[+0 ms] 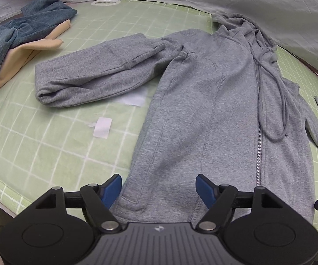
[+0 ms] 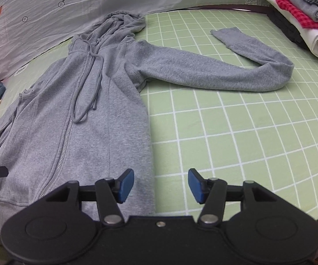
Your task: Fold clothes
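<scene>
A grey zip hoodie [image 1: 203, 110] lies flat, front up, on the green grid mat [image 1: 48, 143], with its hood toward the far side. One sleeve [image 1: 92, 72] lies doubled back on itself to the left. The other sleeve [image 2: 203, 70] stretches right and bends back at the elbow. My left gripper [image 1: 159, 190] is open above the bottom hem, its blue pads [image 1: 112, 190] standing clear on either side of the cloth. My right gripper [image 2: 161, 185] is open over the hoodie's [image 2: 81, 132] lower right edge, one pad above the cloth and one above the mat.
A pile of blue and beige garments [image 1: 15, 37] lies at the far left. A stack of folded clothes [image 2: 302, 22] sits at the far right corner. Two white labels [image 1: 102, 127] lie on the mat. A grey printed sheet [image 2: 48, 11] borders the far side.
</scene>
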Available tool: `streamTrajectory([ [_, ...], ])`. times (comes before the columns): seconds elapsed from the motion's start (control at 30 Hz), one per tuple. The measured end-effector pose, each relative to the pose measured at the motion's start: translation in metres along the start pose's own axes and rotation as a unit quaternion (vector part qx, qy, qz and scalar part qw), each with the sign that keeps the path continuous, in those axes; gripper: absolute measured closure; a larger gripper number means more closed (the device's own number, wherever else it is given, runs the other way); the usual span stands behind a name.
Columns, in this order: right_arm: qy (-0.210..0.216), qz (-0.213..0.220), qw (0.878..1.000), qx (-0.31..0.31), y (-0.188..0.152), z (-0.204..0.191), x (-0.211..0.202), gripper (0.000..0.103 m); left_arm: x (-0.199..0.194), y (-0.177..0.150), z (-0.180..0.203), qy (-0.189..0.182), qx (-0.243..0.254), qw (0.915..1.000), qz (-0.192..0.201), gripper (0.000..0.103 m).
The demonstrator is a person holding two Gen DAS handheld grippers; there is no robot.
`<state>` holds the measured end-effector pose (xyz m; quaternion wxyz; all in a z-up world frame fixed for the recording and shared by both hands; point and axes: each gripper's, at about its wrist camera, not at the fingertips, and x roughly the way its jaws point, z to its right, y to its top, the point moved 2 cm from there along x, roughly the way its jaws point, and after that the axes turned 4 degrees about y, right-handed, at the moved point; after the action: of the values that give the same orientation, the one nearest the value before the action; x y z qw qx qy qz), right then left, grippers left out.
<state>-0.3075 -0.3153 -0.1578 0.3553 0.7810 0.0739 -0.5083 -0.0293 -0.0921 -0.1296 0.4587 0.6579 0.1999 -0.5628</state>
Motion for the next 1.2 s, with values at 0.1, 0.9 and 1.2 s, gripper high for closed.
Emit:
streamTrajectory([
  [0.1, 0.025, -0.011, 1.000, 0.015, -0.001, -0.002, 0.009, 0.056, 0.000, -0.005, -0.012, 0.003, -0.011, 0.9999, -0.012, 0.029],
  [0.9, -0.022, 0.013, 1.000, -0.015, 0.014, -0.016, -0.009, 0.093, 0.003, -0.032, -0.061, -0.074, -0.107, 0.9885, -0.077, 0.080],
  [1.2, -0.049, 0.020, 0.999, -0.013, 0.021, -0.002, -0.005, 0.051, -0.013, -0.005, -0.029, -0.032, -0.040, 0.9984, -0.023, 0.042],
])
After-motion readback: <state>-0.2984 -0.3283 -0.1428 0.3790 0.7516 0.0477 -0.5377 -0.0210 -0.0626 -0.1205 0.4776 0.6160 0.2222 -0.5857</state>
